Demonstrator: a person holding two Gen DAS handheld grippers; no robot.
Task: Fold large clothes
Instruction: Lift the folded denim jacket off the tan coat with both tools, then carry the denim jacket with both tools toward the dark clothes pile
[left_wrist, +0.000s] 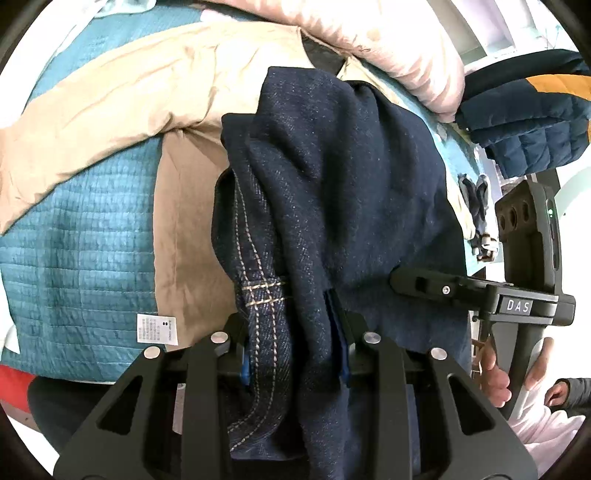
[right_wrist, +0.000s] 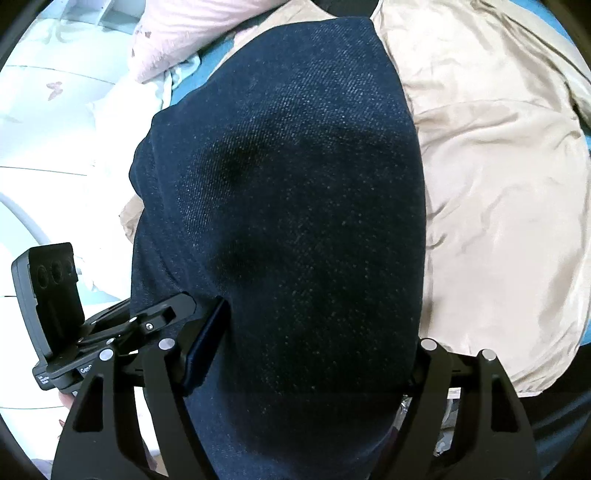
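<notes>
Left gripper (left_wrist: 295, 343) is clenched on a bunched section of the dark denim jeans (left_wrist: 332, 177), tan double stitching sitting right at the pads, lower centre of the left wrist view. Right gripper (right_wrist: 306, 369): jaws sit wide with denim draped between and over them, filling the middle of the right wrist view; the fingertips are buried, so I can't tell whether it actually has a pinch or the cloth just lies across it. The jeans hang off both tools above the beige garment (left_wrist: 110, 103), which is spread on the teal quilted bedspread (left_wrist: 74, 258); a white care label (left_wrist: 157, 328) shows at the lower left of the left view. My read: mid-carry of a fold, jeans lifted and about to be laid over. To do it well, keep both grips level so the fold edge stays straight, hold light tension between the tools so the bunch at the left pads doesn't drag a crease in, land the jeans flat and square, then release one side at a time. Confirm the right pinch before moving, or that side may slide off. Containers: none visible in either view, just loose items, a pink pillow (left_wrist: 388, 48) at top and a navy quilted jacket (left_wrist: 528, 122) at upper right of the left view.
</notes>
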